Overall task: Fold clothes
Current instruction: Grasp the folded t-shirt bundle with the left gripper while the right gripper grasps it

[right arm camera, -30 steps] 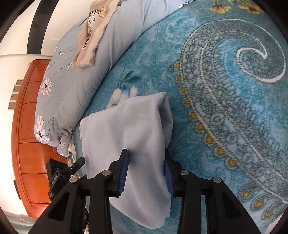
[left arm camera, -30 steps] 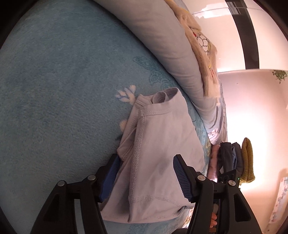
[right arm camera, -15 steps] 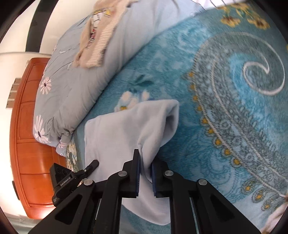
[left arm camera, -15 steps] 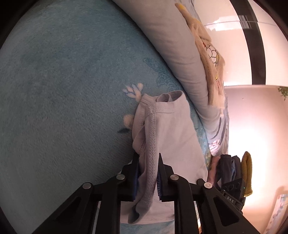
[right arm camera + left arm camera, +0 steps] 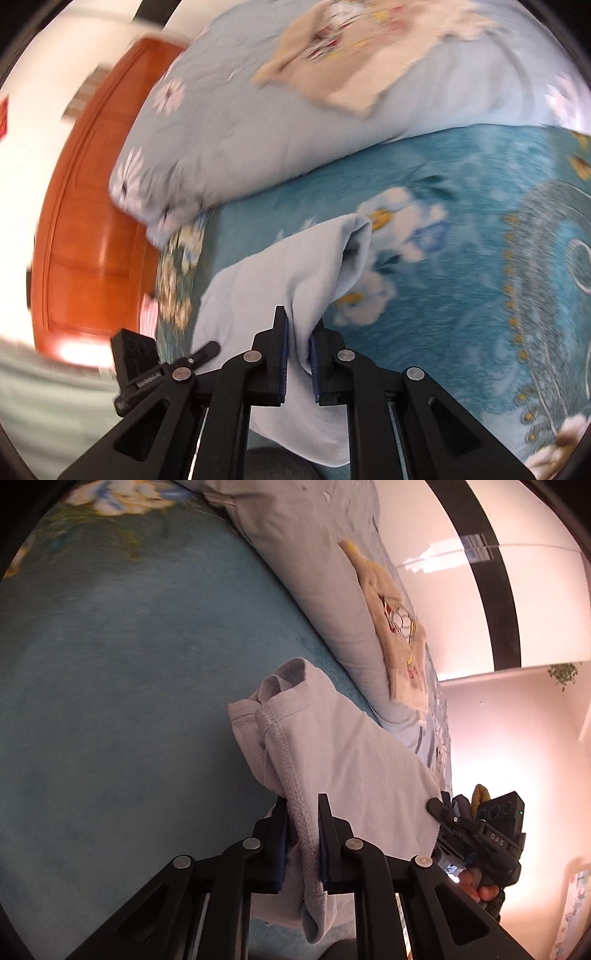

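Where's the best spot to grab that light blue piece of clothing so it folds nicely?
Grab the garment by its stitched hem, coming from the near side. That thick edge bunches into a firm ridge. Both the left gripper and right gripper already pinch opposite edges like this.

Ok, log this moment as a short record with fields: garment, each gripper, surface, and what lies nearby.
garment: pale grey-blue garment, bunched, stitched hem showing
left gripper: left gripper shut on the garment's hem
right gripper: right gripper shut on a fold of the garment
surface: teal patterned blanket on a bed
nearby: light blue floral pillow with a beige printed cloth on top; orange wooden headboard behind
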The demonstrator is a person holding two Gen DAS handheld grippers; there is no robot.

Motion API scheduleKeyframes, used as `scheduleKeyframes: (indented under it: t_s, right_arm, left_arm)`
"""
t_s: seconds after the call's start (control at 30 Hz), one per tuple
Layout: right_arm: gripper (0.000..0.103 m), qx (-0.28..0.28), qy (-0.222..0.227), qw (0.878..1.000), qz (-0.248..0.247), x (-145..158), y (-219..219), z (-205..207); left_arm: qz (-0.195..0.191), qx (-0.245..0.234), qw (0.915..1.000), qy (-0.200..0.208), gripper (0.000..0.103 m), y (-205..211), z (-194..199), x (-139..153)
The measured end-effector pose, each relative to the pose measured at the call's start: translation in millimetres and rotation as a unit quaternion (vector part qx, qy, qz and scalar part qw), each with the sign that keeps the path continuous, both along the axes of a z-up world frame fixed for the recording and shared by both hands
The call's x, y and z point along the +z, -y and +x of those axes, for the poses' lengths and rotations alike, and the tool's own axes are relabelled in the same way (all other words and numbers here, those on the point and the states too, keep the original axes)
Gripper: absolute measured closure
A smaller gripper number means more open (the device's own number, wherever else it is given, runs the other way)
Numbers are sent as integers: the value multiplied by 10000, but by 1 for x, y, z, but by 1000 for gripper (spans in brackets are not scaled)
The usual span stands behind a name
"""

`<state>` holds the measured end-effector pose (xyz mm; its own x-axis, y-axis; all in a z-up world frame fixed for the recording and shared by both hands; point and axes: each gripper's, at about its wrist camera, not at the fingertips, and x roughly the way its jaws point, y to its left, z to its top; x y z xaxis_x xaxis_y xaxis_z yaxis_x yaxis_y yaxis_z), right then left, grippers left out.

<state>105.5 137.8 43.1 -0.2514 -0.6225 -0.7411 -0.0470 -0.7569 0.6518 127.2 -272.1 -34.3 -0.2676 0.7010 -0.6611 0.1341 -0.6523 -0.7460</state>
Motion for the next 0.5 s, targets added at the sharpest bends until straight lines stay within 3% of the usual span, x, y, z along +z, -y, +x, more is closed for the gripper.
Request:
scheduleKeyframes:
  t_s: [0.13, 0.3, 0.5]
  right_arm:
    - [93, 286, 398, 9986, 204, -34, 17, -6]
    - [93, -51, 897, 9958, 188, -72, 7, -2]
    - [93, -236, 1022, 9944, 140, -86, 5, 1]
  left_arm:
    - [-207, 119, 9993, 274, 89, 8, 6, -22]
    - [-400, 10, 9972, 639, 89, 5, 7, -54]
    - [-174, 145, 9957, 902, 85, 10, 5, -68]
